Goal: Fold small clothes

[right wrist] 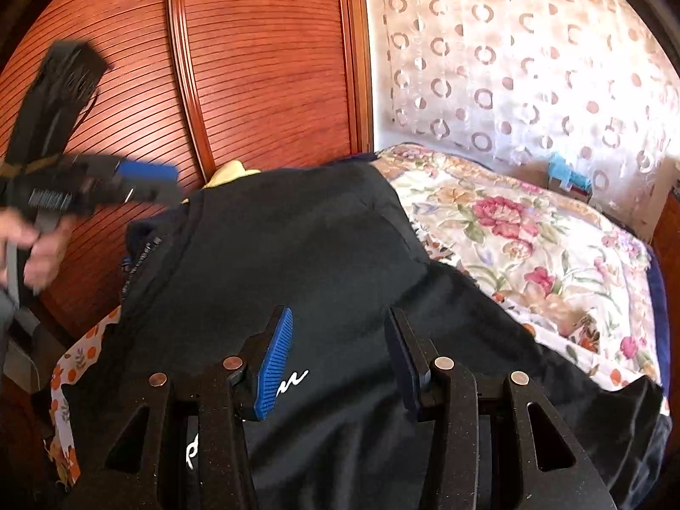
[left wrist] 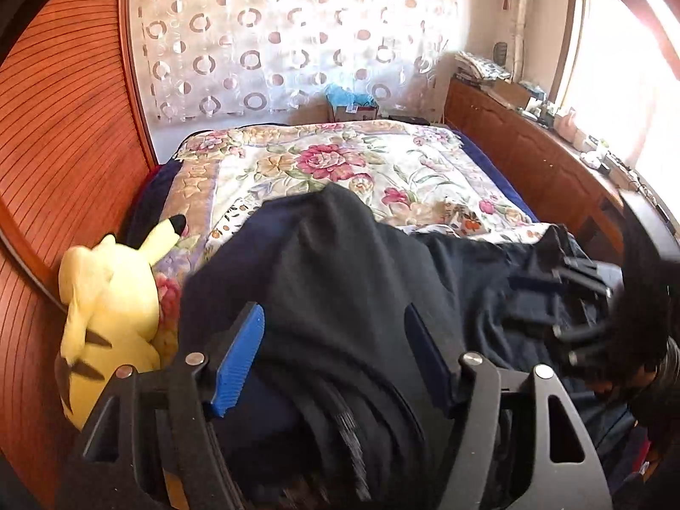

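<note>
Two grippers working one black garment (right wrist: 297, 255), spread over the floral bedspread (right wrist: 531, 229) beside a yellow plush toy (left wrist: 106, 310). Best now: draw the fold straight and flat, no bunching. Left gripper (left wrist: 335, 340) hangs partly open above the cloth, apparently gripping nothing. Right gripper (right wrist: 340, 340) half open, fabric between its pads; whether it pinches, I can't tell.

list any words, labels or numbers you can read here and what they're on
White cursive lettering on the dark navy cotton garment: partly hidden behind the right gripper, only fragments show, not readable.
Small print along the garment's zipper edge: too small and blurred.
Nothing else legible in either view.
</note>
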